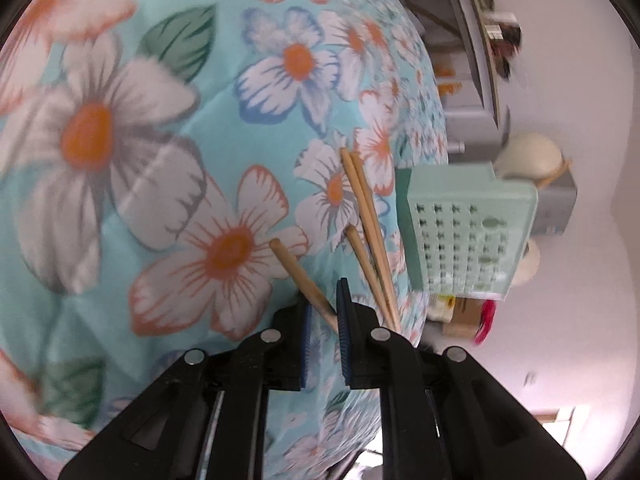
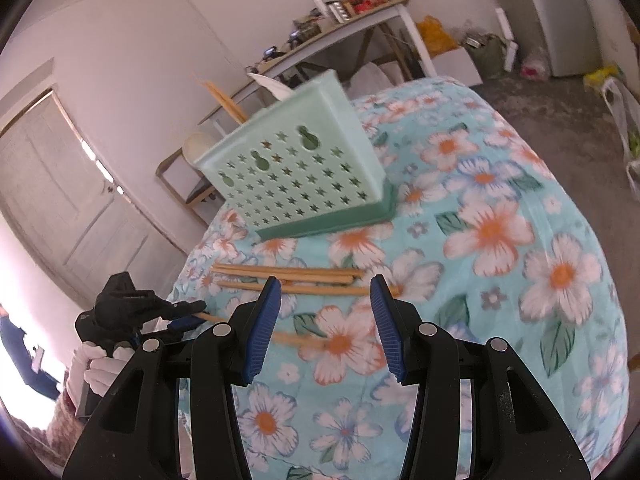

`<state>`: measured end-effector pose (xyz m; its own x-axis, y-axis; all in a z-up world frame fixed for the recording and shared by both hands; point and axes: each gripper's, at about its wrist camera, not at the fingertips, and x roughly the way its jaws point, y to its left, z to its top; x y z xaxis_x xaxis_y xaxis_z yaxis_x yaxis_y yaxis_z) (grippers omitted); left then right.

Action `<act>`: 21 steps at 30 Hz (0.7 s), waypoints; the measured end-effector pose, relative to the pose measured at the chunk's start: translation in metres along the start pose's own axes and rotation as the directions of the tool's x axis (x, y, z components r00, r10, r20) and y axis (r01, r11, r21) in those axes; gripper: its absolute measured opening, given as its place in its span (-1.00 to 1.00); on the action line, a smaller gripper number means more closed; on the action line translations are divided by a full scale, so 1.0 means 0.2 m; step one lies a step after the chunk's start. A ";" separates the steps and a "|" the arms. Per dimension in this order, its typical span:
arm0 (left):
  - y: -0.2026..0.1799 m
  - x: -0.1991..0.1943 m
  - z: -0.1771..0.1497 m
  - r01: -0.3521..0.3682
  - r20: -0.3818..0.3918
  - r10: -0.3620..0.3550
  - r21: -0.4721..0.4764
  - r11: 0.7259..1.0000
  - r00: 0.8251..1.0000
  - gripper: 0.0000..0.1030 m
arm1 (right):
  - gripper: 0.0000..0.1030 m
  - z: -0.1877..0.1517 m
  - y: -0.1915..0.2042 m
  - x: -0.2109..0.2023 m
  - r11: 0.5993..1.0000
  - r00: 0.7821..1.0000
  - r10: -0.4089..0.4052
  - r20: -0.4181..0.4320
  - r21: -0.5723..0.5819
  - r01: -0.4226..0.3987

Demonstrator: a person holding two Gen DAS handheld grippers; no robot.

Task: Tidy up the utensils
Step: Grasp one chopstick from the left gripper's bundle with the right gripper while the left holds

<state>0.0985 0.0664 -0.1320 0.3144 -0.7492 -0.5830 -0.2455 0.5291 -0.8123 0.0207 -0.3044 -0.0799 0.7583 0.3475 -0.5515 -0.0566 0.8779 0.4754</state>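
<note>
1. Left gripper (image 1: 325,312): black frame with blue ribbed pads, jaws drawn close and pinching one wooden chopstick (image 1: 302,276) near its lower end. The stick runs up and to the left from the pads, over the cloth. In the right wrist view the same gripper (image 2: 188,314) appears at lower left, gripping the end of that chopstick (image 2: 298,340), held by a white-gloved hand (image 2: 98,364).

2. Right gripper (image 2: 325,320): jaws spread wide, nothing between the pads. It hovers above the cloth, just short of the loose sticks.

3. Loose chopsticks (image 2: 292,278): three wooden sticks lying flat on the cloth, roughly parallel, between the right gripper and the holder. Two lie side by side; the third sits just nearer the camera. In the left wrist view they (image 1: 366,220) lie just right of the held stick.

4. Utensil holder (image 2: 296,168): pale green plastic box with star-shaped perforations and a darker green base, standing on the cloth beyond the loose sticks. A few chopstick tips (image 2: 224,98) rise from its top. Also seen in the left wrist view (image 1: 464,232).

5. Floral cloth (image 2: 500,240): turquoise with white and orange flowers, covering the work surface.

6. Background: shelf table (image 2: 360,16) with clutter, white door (image 2: 60,200).
</note>
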 end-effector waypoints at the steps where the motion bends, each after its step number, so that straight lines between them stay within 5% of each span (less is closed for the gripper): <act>1: -0.01 -0.02 0.01 -0.012 -0.009 0.012 0.031 0.999 1.000 -0.78 | -0.12 0.02 0.02 0.00 1.000 1.000 0.007 -0.004 -0.018 -0.007; 7: -0.03 -0.06 0.02 -0.055 -0.010 0.057 0.149 0.987 0.998 -0.76 | -0.12 0.11 0.25 0.20 0.968 0.990 0.055 -0.127 -0.237 -0.084; 13: -0.02 -0.05 0.01 -0.070 0.022 0.067 0.216 0.974 0.998 -0.75 | -0.12 0.06 0.55 0.54 0.839 0.958 0.039 -0.285 -0.511 -0.186; 21: -0.03 -0.06 -0.01 -0.071 0.041 0.062 0.273 0.959 0.997 -0.73 | -0.16 0.01 0.73 0.85 0.715 0.915 0.020 -0.402 -0.634 -0.294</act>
<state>0.0941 0.0719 -0.1209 0.3359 -0.6977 -0.6327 -0.0072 0.6698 -0.7425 0.1432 -0.1175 -0.1029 0.4318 0.4681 -0.7710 -0.6752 0.7345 0.0678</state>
